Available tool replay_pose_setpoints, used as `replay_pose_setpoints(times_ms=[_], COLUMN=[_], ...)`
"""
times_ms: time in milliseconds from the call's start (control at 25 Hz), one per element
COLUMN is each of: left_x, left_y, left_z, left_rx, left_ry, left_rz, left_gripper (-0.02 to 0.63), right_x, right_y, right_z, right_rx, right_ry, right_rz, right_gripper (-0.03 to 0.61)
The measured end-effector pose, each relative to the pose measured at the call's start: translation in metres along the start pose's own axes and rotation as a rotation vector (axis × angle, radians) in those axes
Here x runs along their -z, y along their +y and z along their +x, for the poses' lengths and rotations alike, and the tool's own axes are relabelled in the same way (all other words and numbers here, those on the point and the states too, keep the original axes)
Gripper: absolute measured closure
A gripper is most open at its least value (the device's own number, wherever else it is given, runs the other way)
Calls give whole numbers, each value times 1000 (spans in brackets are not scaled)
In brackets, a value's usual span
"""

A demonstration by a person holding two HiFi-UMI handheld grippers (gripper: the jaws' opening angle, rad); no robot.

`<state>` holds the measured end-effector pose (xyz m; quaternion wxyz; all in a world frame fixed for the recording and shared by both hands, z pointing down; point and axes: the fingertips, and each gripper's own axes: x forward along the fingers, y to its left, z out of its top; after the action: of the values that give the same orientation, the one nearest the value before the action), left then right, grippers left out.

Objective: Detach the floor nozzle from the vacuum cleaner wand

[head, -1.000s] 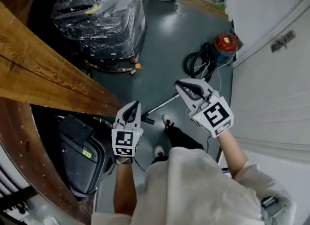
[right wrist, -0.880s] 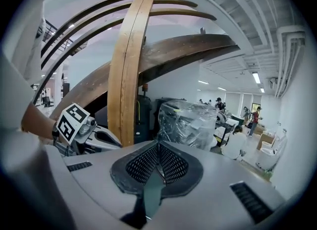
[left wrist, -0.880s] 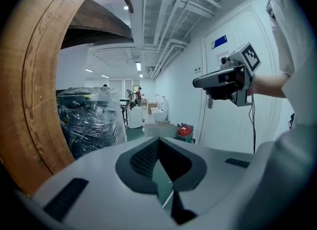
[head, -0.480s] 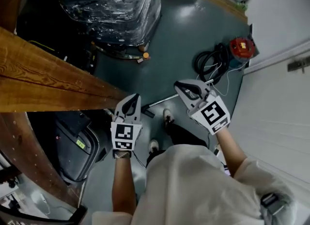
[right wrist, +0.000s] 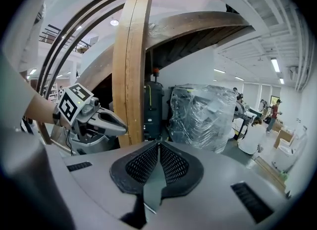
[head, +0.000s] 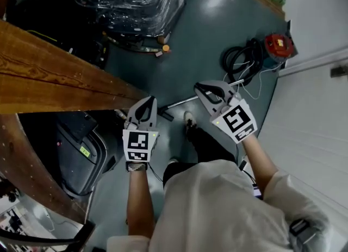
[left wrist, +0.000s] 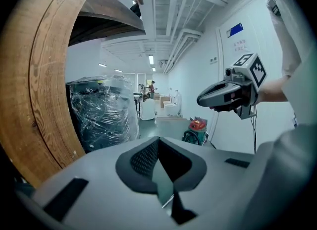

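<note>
A silver vacuum wand (head: 187, 100) lies on the dark floor and runs from a black floor nozzle (head: 165, 116) up right toward the black hose (head: 240, 61) and the red vacuum cleaner (head: 278, 44). My left gripper (head: 149, 101) hangs shut and empty just left of the nozzle end, well above the floor. My right gripper (head: 200, 88) is also shut and empty, over the wand's middle. In the left gripper view my own jaws (left wrist: 158, 144) meet with nothing between them, and the right gripper (left wrist: 204, 97) shows at upper right. The right gripper view shows its pads (right wrist: 159, 149) closed together.
A curved wooden beam (head: 49, 77) crosses the left side. A plastic-wrapped pallet load (head: 128, 1) stands at the back. A dark wheeled bin (head: 81, 153) sits at lower left, a white wall (head: 321, 109) at right. The person's shoes (head: 188, 119) stand by the wand.
Both grippers have sunk toward the floor and stay shut. The head camera has shifted, so the vacuum cleaner and pallet sit higher in the picture.
</note>
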<state>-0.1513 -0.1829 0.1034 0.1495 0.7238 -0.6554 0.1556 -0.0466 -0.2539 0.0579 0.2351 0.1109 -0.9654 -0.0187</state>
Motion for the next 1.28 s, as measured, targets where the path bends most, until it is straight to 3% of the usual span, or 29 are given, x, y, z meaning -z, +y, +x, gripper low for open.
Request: replay_pose_setpoints(times_ms=[320, 1000, 1280], left_x=[63, 180, 237], left_y=[-13, 16, 16], left_z=[17, 83, 106], left_rx=[42, 15, 49], left_ry=[41, 63, 68], left_rz=[-12, -34, -42], left_gripper=[615, 615, 615], right_x=[59, 157, 210], right_y=[13, 10, 15], right_z=[20, 109, 141], right_rx=[-11, -38, -63], right_ry=[40, 38, 43], right_rz=[-8, -42, -71], right_gripper=[545, 545, 545])
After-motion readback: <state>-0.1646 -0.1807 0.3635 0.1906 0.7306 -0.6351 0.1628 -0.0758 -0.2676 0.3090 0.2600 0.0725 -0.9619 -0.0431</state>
